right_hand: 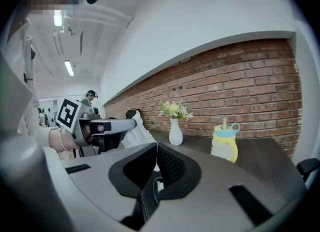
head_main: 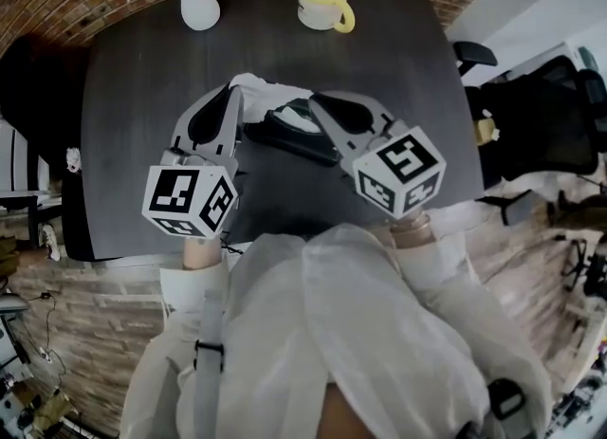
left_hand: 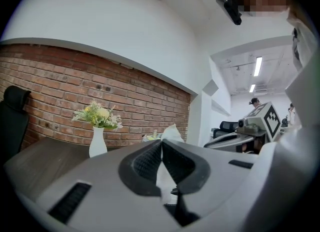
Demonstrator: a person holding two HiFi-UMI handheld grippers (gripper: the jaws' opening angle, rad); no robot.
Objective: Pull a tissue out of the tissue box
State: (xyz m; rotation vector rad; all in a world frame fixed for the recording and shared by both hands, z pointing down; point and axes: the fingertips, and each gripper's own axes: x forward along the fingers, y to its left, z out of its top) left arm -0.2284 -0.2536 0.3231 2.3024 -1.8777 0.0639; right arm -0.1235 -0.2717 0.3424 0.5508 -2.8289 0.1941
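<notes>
In the head view a white tissue (head_main: 264,86) hangs stretched between my two grippers above a flat dark tissue box (head_main: 296,138) on the black table (head_main: 133,115). My left gripper (head_main: 235,91) is shut on the tissue's left end; in the left gripper view the tissue (left_hand: 171,133) sticks out above the closed jaws (left_hand: 161,143). My right gripper (head_main: 313,100) is shut at the tissue's right end. In the right gripper view its jaws (right_hand: 156,147) are closed with a white strip showing between the pads, and the tissue (right_hand: 137,135) runs over to the left gripper. Both grippers point almost level.
A white vase of flowers (head_main: 199,6) and a yellow sippy cup with a blue lid (head_main: 325,1) stand at the table's far edge, by a brick wall. Black office chairs (head_main: 550,115) stand to the right. A person is in the room behind.
</notes>
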